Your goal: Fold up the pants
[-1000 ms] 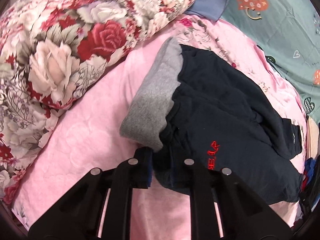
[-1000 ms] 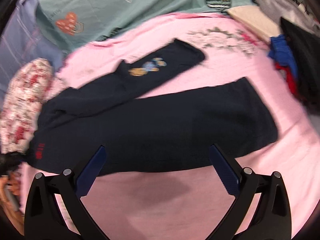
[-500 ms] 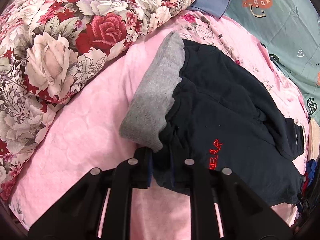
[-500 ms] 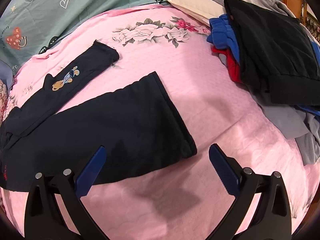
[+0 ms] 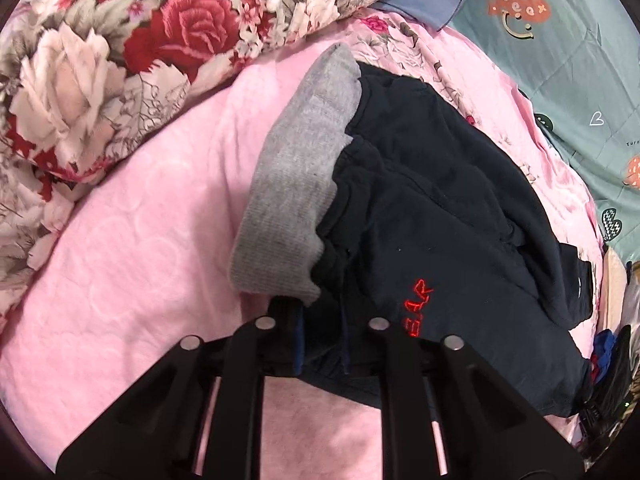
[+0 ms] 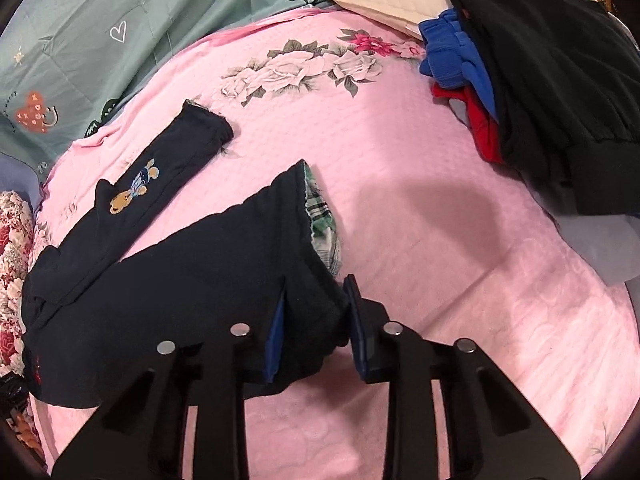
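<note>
Dark navy pants (image 5: 432,208) with a grey ribbed waistband (image 5: 296,184) and red lettering lie on a pink bedspread (image 5: 132,248). My left gripper (image 5: 322,340) is shut on the pants at the waist corner beside the waistband. In the right wrist view the pants (image 6: 168,276) spread leftward, one leg bearing a bear patch (image 6: 132,192). My right gripper (image 6: 316,324) is shut on the hem of the nearer leg, whose plaid lining (image 6: 324,228) shows at the lifted cuff.
A floral quilt (image 5: 120,48) lies to the left of the waistband. A teal heart-print blanket (image 6: 100,36) lines the far side. A pile of black, blue and red clothes (image 6: 532,80) and a cream pillow (image 6: 392,0) sit at the right of the bed.
My right gripper went from wide open above the bed to closed on the nearer leg's hem, lifting it so the plaid lining shows. The left gripper keeps its hold at the waist.
</note>
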Demonstrator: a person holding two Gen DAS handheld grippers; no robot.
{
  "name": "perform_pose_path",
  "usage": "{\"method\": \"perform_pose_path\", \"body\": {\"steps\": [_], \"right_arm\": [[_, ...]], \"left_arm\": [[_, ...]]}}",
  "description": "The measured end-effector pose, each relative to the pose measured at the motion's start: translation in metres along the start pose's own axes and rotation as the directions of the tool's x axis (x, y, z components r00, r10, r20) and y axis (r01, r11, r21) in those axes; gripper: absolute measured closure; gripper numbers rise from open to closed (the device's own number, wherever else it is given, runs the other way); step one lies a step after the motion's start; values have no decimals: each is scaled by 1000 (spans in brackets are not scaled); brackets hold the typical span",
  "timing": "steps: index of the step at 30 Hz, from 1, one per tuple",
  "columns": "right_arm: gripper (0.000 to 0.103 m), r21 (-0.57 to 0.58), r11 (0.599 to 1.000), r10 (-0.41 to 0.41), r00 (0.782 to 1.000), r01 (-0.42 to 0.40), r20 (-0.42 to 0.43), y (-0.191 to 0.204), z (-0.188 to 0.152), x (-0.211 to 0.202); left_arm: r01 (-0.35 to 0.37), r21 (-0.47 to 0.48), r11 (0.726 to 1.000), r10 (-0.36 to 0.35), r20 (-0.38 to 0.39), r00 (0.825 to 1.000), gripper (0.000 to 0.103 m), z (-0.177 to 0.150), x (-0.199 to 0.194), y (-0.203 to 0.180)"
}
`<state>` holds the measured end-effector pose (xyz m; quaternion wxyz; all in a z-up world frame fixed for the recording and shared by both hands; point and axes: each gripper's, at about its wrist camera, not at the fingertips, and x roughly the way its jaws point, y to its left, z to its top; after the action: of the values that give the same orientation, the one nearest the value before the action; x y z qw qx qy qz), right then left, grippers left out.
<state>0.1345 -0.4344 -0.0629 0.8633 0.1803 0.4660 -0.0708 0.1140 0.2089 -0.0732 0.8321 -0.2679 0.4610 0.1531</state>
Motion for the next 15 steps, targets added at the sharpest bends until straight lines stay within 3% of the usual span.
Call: {"method": "perform_pose_path", "body": {"steps": [4,6,12,15], "right_arm": [[86,-20,1000,1,1000,-1,27,5,0,-9],[87,-35,999,6,998,-4,55,8,3,-20],[87,-76,996,61,985,-49,163,19,11,-74],[87,-101,994,62,979,-42,195,23,10,-94]], "left_arm": [[-11,-11,1000,11,81,997,92,5,-30,1],[21,-8,1000,-20,121,993,92,7,-50,0],[69,26,997,-73,188,979,92,3,-92,-9],[60,24,998,-63,212,975,92,-1,-104,-6]]}}
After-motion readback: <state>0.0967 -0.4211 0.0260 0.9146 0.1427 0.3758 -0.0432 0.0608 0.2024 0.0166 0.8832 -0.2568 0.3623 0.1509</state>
